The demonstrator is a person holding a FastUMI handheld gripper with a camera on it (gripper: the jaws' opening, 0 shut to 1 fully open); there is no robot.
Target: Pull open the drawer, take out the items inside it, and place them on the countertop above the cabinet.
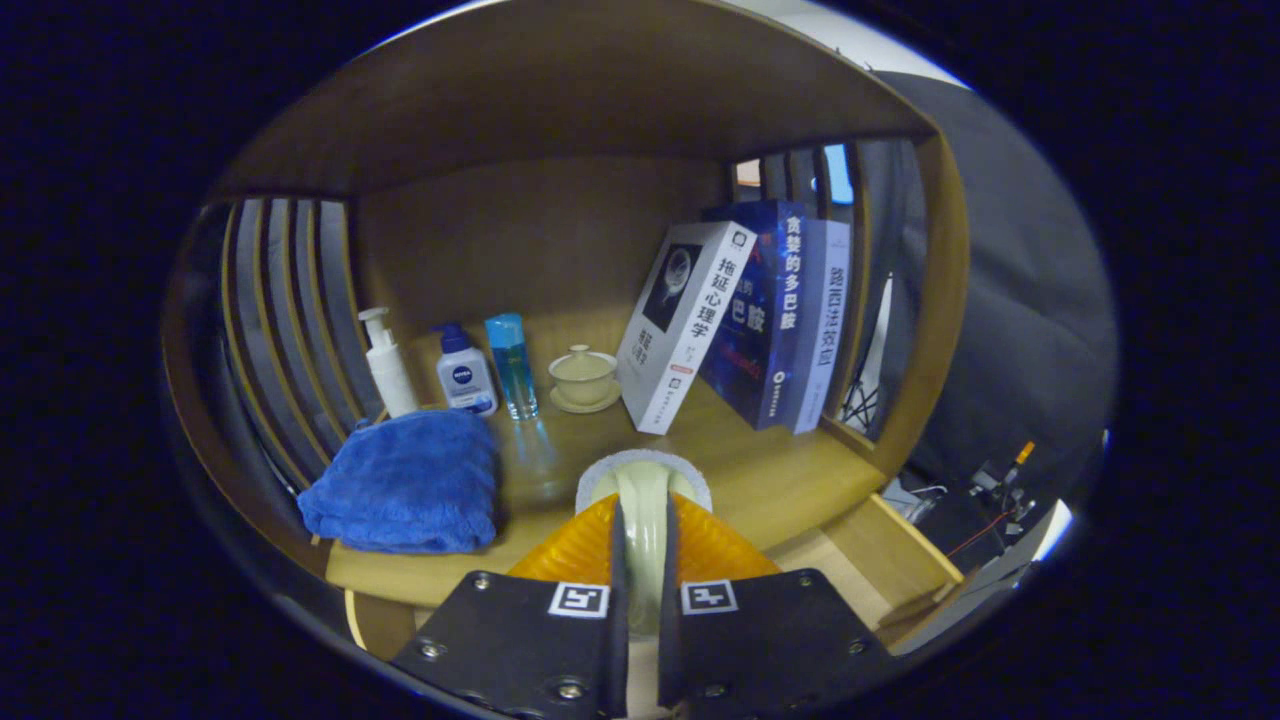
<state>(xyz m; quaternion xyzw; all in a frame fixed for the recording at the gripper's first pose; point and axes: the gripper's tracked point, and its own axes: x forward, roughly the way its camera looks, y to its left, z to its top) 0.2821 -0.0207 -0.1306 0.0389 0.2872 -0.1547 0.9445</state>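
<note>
item in claw: pale cup, fingers clamped on its rim, carried over countertop. beyond: blue towel, bottles, books. placing apparently remains; drawer contents unseen.

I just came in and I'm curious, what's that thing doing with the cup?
A hand-held gripper has its two fingers shut on a pale green cup, holding it just above the wooden countertop. Already there are a blue towel, three bottles, a small lidded teacup and some leaning books. The cup looks about to be set down.
</note>
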